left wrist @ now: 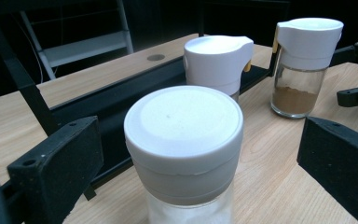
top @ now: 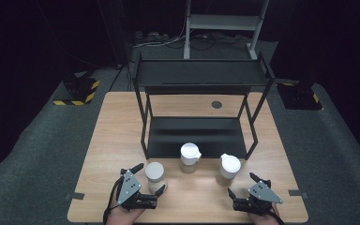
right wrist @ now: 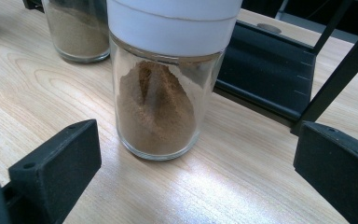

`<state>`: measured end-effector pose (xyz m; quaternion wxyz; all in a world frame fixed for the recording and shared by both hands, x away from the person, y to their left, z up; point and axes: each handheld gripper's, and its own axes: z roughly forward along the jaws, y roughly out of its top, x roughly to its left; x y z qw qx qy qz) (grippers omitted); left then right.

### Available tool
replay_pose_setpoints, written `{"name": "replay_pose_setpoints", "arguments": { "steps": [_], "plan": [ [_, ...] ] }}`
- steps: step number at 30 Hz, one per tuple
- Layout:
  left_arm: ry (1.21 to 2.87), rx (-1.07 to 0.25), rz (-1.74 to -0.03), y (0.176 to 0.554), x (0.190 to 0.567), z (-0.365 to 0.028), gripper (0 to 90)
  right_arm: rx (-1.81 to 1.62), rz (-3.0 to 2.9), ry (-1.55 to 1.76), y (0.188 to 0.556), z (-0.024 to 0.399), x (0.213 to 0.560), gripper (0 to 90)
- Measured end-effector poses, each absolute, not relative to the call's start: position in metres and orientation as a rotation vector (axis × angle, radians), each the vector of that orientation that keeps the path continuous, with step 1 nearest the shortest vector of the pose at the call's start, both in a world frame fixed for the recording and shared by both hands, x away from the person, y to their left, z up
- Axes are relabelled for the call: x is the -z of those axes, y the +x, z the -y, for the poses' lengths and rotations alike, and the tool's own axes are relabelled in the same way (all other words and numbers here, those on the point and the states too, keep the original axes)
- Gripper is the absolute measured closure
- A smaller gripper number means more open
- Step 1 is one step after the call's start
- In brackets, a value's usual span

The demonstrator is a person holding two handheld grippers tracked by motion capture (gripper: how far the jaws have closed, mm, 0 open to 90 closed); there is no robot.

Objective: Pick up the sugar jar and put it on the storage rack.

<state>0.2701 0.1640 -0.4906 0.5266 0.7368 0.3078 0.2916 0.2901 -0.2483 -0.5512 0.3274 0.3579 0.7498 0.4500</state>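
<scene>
Open left tongs flank a round, seemingly frosted glass jar.

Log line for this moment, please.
left tongs: open around white-lidded glass jar | right tongs: open, facing brown-powder glass jar | both jars upright on wooden table

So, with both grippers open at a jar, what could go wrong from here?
1. The left jar stands between the open left gripper jaws. If one jaw touches first, the upright jar may tip or slide.
2. In the right gripper view, the brown powder jar sits ahead of the open right gripper, not yet between its jaws. Closing too early would likely miss it or push it toward the black shelf rack.
3. The middle jar stands close by and could be bumped.
</scene>
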Motion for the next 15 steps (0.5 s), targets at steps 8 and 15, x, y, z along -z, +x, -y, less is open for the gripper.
{"name": "replay_pose_setpoints", "arguments": {
  "steps": [8,15],
  "plan": [
    [1.765,-0.678,-0.751,0.276,0.497,-0.163,2.5,-1.18,-1.966,0.936,0.29,0.248,0.551,0.0],
    [1.766,-0.655,-0.764,0.283,0.502,-0.16,7.3,-1.179,-1.969,0.934,0.29,0.248,0.551,0.0]
  ]
}}
